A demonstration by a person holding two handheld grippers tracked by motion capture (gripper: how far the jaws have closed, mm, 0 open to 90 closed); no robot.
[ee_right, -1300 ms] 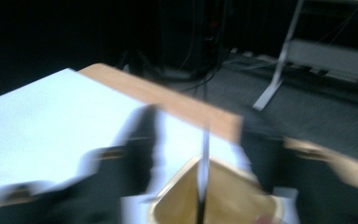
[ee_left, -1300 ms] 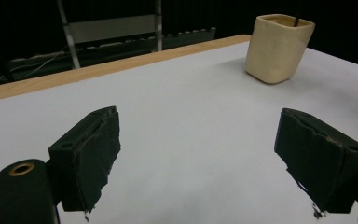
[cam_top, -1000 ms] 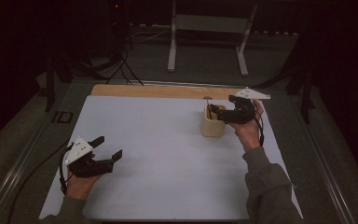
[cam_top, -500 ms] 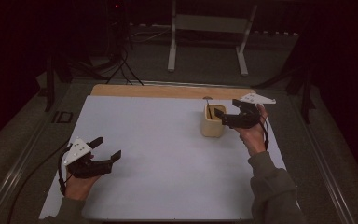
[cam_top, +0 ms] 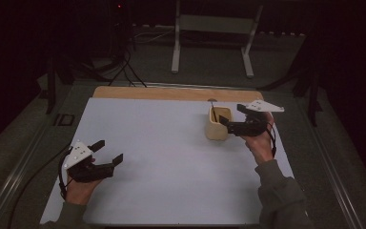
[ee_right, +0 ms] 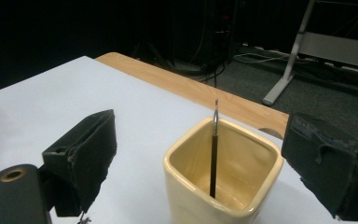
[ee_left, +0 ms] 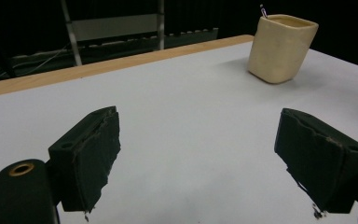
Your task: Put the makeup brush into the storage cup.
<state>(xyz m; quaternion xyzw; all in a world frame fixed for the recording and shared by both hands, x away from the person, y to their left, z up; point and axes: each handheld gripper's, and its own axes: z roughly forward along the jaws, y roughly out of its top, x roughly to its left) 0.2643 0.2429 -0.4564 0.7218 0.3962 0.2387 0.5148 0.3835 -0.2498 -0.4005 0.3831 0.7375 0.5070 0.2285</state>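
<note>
A wide white sheet [cam_top: 171, 167] covers the table, leaving a light wooden strip [cam_top: 171, 92] bare along its far edge. At the near left of the sheet rests the left gripper [cam_top: 110, 151], a black two-jaw tool with a grey three-cornered plate, its jaws spread wide with nothing between them. Toward the far right stands a cream, square-mouthed ceramic cup [cam_top: 218, 124], upright on the sheet. The right gripper [ee_right: 200, 163], of the same build, hovers just beside and above the cup, its jaws apart and clear of the rim. Inside the cup leans a thin black stick with a silvery tip [ee_right: 213, 154], rising just past the rim.
</note>
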